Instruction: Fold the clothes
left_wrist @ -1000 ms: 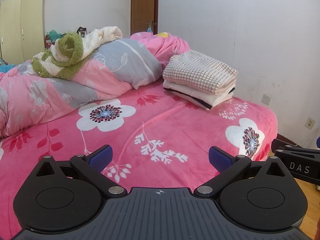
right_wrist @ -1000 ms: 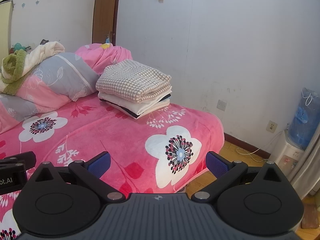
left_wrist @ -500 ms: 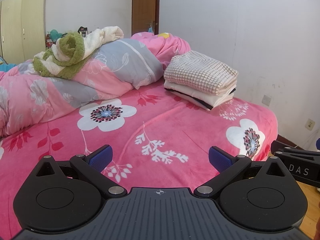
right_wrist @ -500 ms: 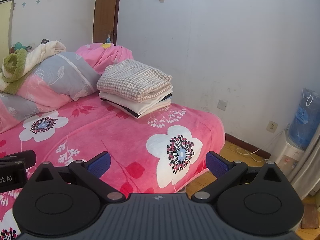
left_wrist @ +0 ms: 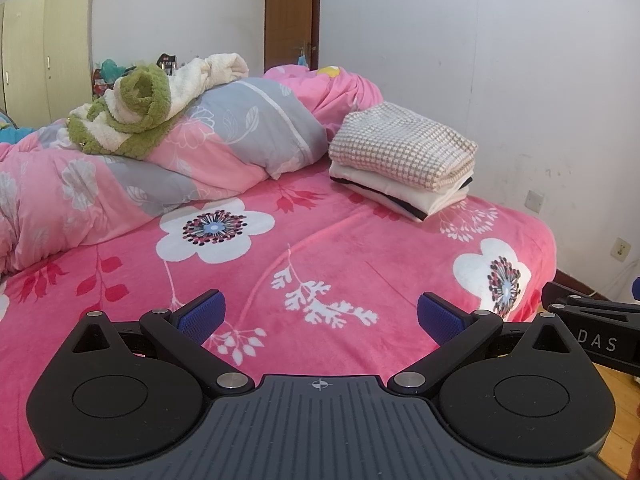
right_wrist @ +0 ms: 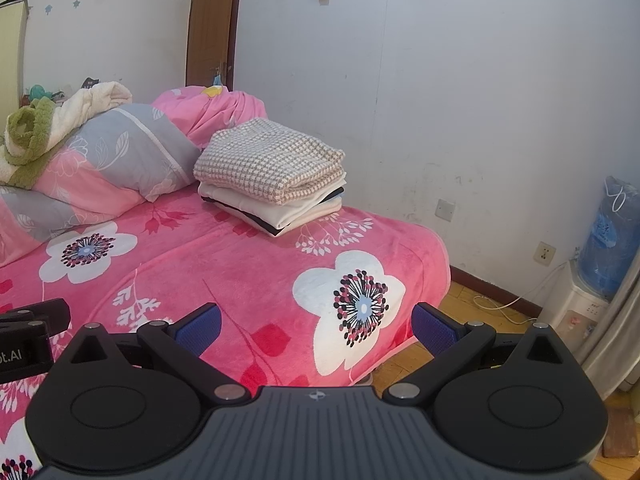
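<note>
A neat stack of folded clothes (left_wrist: 404,164) (right_wrist: 272,176), checked knit on top of cream and dark pieces, rests near the far right corner of the pink flowered bed (left_wrist: 320,248) (right_wrist: 224,264). A loose green and cream fleece garment (left_wrist: 140,108) (right_wrist: 48,128) lies crumpled on the rolled quilt. My left gripper (left_wrist: 320,316) is open over the bed's near part, holding nothing. My right gripper (right_wrist: 316,322) is open too, above the bed's right edge, empty. Each gripper's body shows at the other view's side edge.
A rolled pink and grey quilt (left_wrist: 192,160) (right_wrist: 112,168) runs along the bed's back. The white wall (right_wrist: 440,100) lies close behind the stack. A water dispenser (right_wrist: 600,272) and a curtain stand on the wooden floor at right. A wardrobe (left_wrist: 44,60) and a brown door (left_wrist: 292,16) are farther back.
Both views have drifted very slightly; the bed and stack sit a touch further right in frame. Both grippers remain open and empty.
</note>
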A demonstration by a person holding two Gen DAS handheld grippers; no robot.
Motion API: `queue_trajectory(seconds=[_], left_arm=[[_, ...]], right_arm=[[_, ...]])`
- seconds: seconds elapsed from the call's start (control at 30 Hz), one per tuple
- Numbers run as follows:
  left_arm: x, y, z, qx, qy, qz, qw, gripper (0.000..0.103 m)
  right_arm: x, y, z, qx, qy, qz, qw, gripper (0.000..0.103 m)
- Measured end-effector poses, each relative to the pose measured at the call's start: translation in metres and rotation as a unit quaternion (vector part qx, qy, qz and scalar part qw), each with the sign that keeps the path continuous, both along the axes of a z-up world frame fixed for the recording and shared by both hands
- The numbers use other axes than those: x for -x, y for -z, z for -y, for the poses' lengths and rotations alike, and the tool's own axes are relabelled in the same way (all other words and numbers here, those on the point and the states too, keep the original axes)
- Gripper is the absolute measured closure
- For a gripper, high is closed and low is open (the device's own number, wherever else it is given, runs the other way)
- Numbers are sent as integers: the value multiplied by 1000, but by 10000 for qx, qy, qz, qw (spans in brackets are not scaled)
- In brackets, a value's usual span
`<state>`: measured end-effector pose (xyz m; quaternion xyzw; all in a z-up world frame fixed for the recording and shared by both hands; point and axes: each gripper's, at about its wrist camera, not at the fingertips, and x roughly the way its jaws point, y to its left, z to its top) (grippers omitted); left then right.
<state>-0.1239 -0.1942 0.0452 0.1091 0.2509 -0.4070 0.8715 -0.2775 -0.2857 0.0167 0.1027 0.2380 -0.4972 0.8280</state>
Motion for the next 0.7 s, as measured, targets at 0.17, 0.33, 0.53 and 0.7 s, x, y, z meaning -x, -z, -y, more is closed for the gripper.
queue_trajectory(seconds=[0.17, 0.33, 0.53, 0.7], left_arm=[[-1, 0, -1, 2, 1, 4, 10000, 0], [-1, -1, -1, 5, 3, 9, 10000, 0], [-1, -1, -1, 6, -5, 3, 10000, 0], [-3, -1, -1, 7, -15, -9, 10000, 0]], right_arm=[[0, 0, -1, 3, 7, 5, 10000, 0], [0, 0, -1, 4, 1, 13, 10000, 0], [-1, 0, -2, 6, -5, 7, 10000, 0], [-2, -1, -3, 3, -8, -2, 10000, 0]])
